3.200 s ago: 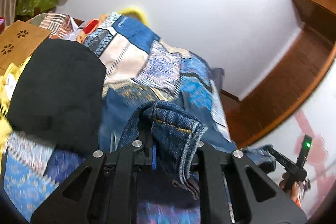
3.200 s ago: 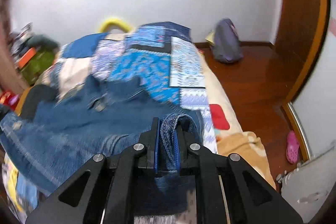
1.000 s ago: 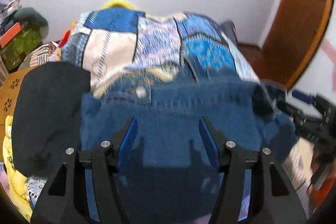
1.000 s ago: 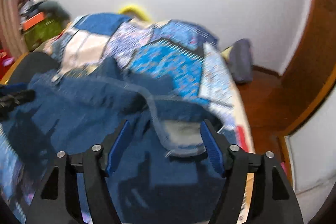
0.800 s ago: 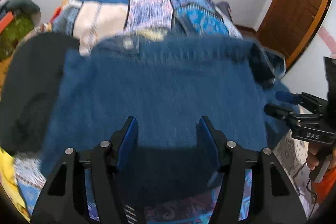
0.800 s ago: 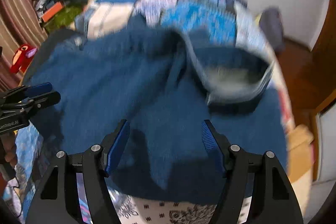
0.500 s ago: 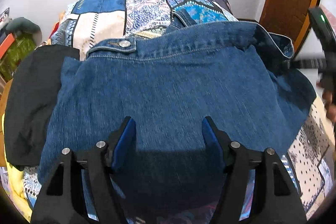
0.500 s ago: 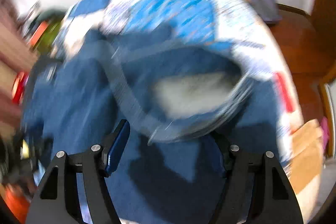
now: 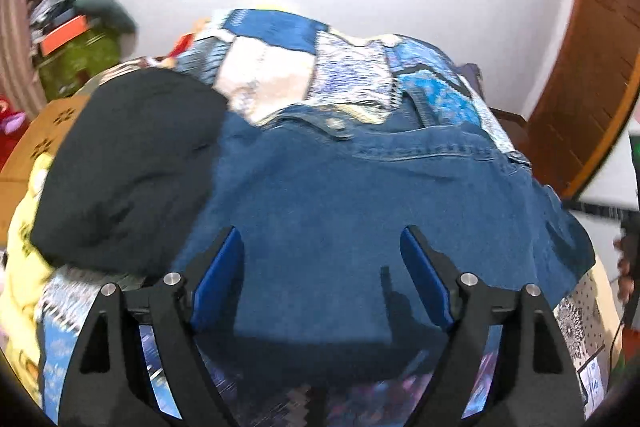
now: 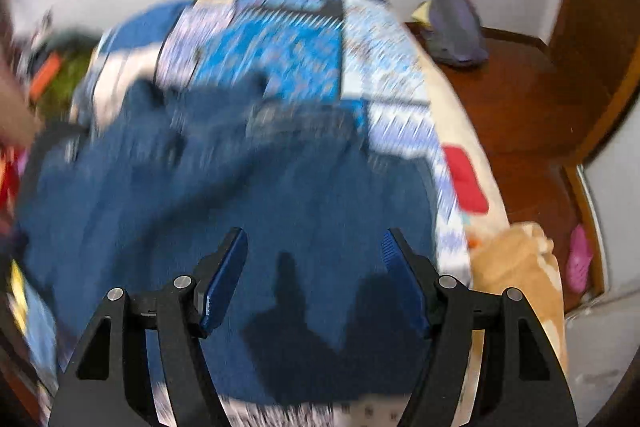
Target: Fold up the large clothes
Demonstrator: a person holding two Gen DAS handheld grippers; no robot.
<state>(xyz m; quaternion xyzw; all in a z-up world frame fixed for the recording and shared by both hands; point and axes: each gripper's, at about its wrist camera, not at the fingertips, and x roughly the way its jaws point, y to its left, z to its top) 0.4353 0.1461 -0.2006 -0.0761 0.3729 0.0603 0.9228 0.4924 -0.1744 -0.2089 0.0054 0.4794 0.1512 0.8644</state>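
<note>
Jeans (image 9: 360, 211) lie spread below left claw (image 9: 322, 259) and right claw (image 10: 314, 259), both wide apart, empty.

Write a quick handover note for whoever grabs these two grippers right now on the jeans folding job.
Left gripper: open, empty, above the jeans.
Right gripper: open, empty, over the same denim; that view is blurred.
Jeans lie spread on the patchwork bedspread, waistband at the far edge, with a black garment beside them on the left, its edge against the denim.
Done: jeans laid on the bed, both grips off.
Left: how many folds are in cannot be judged; probably smooth, then fold again.
</note>
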